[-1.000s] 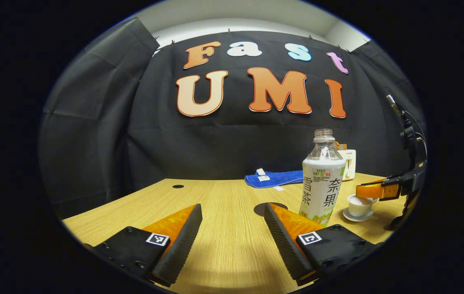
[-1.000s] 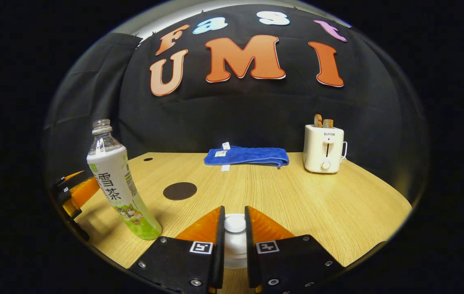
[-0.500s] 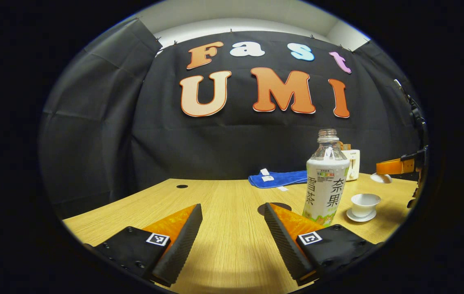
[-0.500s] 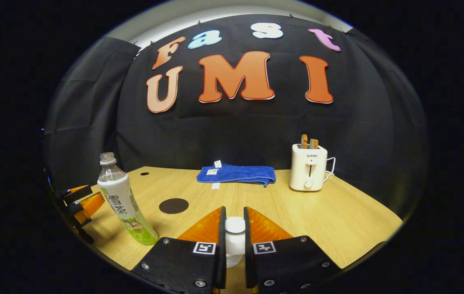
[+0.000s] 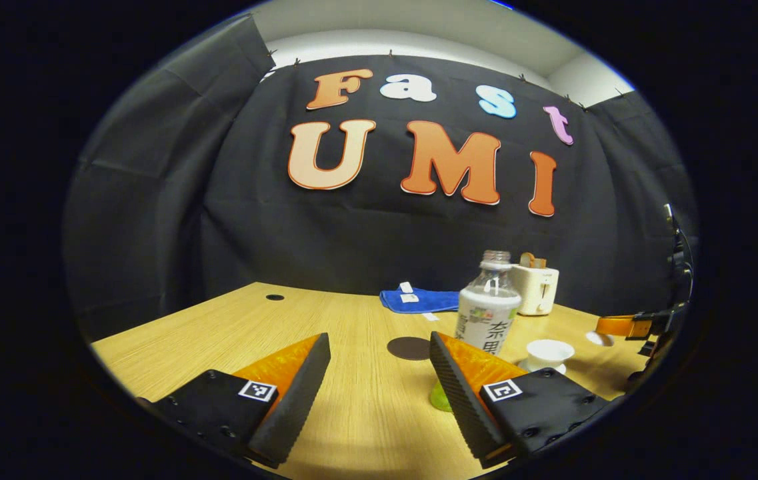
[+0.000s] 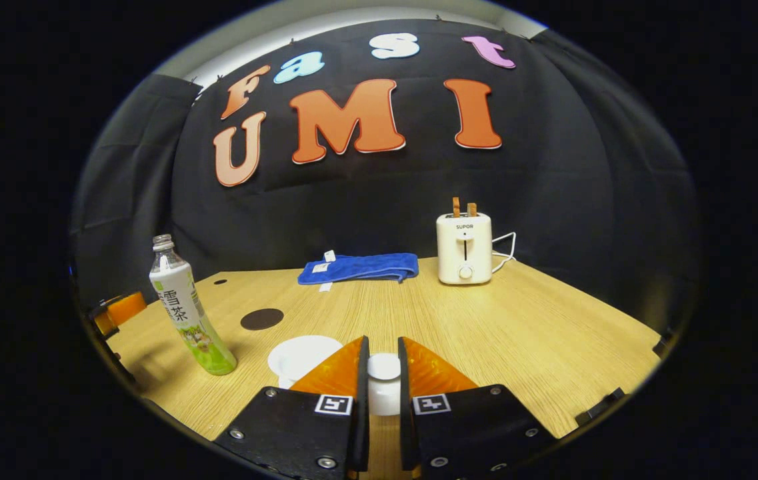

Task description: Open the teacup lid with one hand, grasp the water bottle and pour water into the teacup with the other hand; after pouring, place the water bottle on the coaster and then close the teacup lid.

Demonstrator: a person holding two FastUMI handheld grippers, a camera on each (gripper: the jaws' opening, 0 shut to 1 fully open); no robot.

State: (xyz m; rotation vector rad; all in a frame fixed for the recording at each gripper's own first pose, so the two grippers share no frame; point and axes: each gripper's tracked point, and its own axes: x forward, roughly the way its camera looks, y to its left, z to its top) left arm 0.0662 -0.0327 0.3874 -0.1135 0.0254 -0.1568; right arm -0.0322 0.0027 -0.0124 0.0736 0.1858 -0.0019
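White toaster [image 6: 464, 248] right of middle, blue cloth [image 6: 359, 267] left of it, both far back on tabletop [image 6: 539, 333].

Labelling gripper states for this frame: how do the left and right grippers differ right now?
The left gripper has its fingers spread wide with nothing between them; the right gripper has its fingers pressed on the lid. The left points at the table beside the bottle, which stands just past its right finger; the right holds the lid off the cup, which sits open to its left. Both are above the table.

Bottle [image 5: 487, 313] base hidden behind left tongs [image 5: 379, 373].
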